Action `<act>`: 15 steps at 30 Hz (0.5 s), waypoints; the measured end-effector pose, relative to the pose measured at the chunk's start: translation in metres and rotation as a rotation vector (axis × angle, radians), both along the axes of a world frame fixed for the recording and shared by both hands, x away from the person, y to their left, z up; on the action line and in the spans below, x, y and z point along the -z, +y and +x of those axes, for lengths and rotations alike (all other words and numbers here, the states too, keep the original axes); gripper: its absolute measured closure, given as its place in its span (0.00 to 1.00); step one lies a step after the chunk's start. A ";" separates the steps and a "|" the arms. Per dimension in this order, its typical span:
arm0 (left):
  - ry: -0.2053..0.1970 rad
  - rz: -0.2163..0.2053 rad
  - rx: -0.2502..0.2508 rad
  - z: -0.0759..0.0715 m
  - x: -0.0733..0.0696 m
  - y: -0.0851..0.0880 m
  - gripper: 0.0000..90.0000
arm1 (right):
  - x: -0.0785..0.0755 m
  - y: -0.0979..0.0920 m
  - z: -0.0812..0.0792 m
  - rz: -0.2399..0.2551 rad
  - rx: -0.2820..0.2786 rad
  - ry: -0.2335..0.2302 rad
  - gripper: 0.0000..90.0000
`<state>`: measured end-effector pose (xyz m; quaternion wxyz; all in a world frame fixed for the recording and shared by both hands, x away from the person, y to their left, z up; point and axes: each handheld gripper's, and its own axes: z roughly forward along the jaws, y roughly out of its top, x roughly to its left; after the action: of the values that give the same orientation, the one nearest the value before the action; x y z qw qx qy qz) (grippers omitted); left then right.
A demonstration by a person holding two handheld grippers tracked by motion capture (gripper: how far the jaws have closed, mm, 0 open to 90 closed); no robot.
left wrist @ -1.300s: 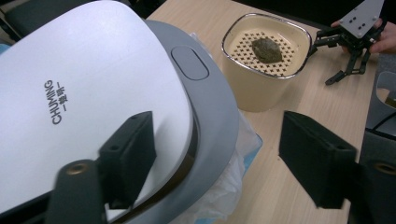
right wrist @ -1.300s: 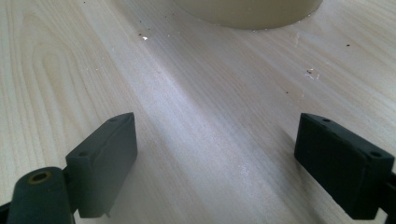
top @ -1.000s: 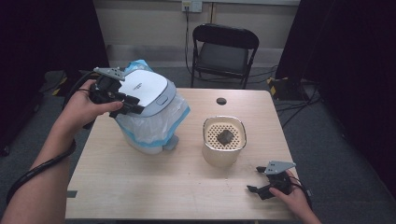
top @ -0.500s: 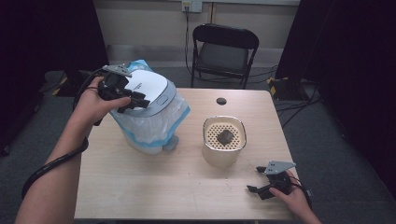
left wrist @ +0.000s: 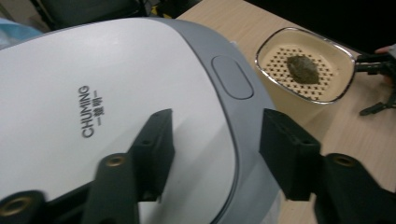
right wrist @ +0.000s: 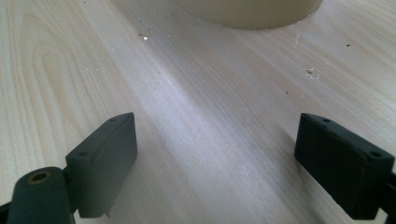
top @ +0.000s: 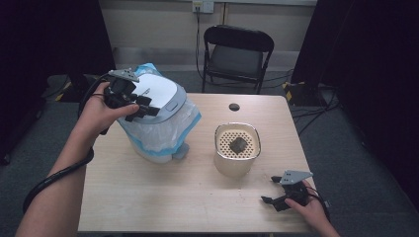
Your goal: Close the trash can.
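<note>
Left gripper (top: 141,106) jaws just opened over bin lid (left wrist: 116,107) | right gripper (top: 276,195) jaws released | bin base hidden by bag

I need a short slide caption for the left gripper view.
Open left gripper above the white bin lid, beige strainer container beyond.

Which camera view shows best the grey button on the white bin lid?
The left gripper view: the grey button lies close and sharp beside the white lid. In the high view the same button is a small grey mark. The right gripper view looks at the table.
</note>
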<state>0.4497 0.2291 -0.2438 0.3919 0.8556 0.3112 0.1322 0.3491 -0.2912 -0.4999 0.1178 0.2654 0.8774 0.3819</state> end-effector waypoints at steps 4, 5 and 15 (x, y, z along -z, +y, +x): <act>0.004 -0.018 -0.025 -0.005 0.000 0.006 0.36 | 0.000 0.000 0.000 0.000 0.001 0.001 0.14; 0.007 -0.018 -0.026 -0.007 0.000 0.008 0.34 | 0.000 0.000 0.000 0.000 0.001 0.001 0.14; 0.008 -0.020 -0.047 -0.031 -0.003 0.026 0.24 | 0.000 0.000 0.000 0.000 0.001 0.001 0.14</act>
<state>0.4183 0.2551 -0.2408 0.3959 0.8447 0.3340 0.1348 0.3491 -0.2911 -0.4998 0.1176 0.2660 0.8774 0.3816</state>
